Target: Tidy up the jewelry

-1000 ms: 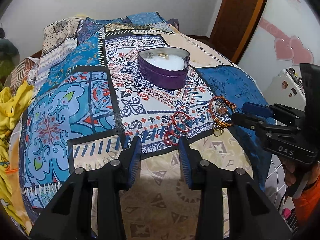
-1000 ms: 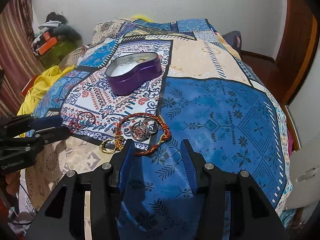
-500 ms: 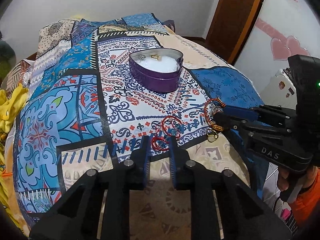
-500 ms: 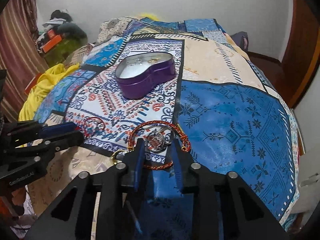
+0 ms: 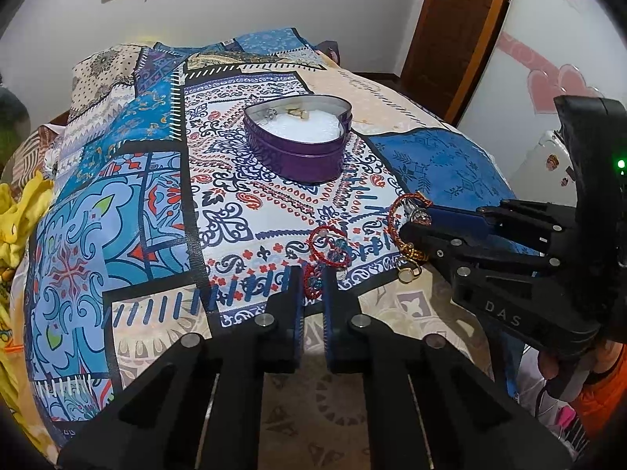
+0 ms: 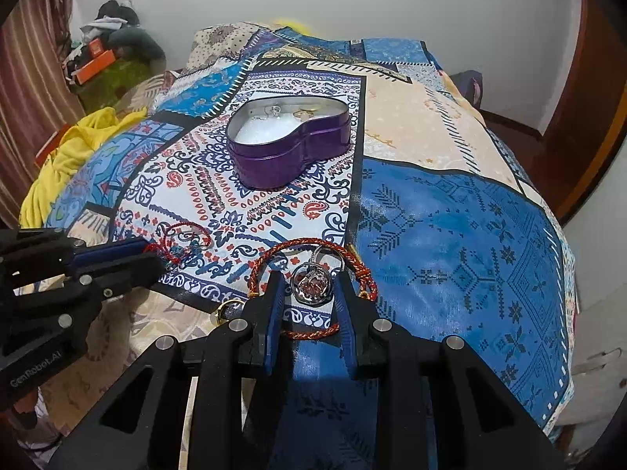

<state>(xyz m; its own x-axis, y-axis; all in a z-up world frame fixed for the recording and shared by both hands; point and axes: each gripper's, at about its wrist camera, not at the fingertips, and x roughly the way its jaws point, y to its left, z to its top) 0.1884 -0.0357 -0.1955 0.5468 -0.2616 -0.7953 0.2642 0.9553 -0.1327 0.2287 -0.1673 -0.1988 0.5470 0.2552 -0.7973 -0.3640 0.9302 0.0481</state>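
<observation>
I have both grippers down on the patchwork bedspread [image 6: 450,211], and each has just been closing on a piece. My left gripper [image 5: 312,286] is pinched nearly flat on the near loop of the red beaded bracelet [image 5: 328,248], whose far loop lies loose toward twelve o'clock of the tips. My right gripper [image 6: 308,288] stands narrowed around the round crystal pendant [image 6: 312,282], with the pads seemingly against its rim and the red-and-gold braided cord [image 6: 313,252] ringing the fingers. The heart-shaped purple tin [image 6: 290,149], open with white padding, sits at twelve o'clock, well apart from both. My worry on the left is a thin bite: the thread could slide out as I lift, or I may have caught bedspread fabric with it. On the right, a hard round pendant can squirt sideways, and the trailing cord with its gold ring [image 6: 229,309] at nine o'clock may snag a finger or drag. The grippers are also near each other, so lifting both together risks a knock.
</observation>
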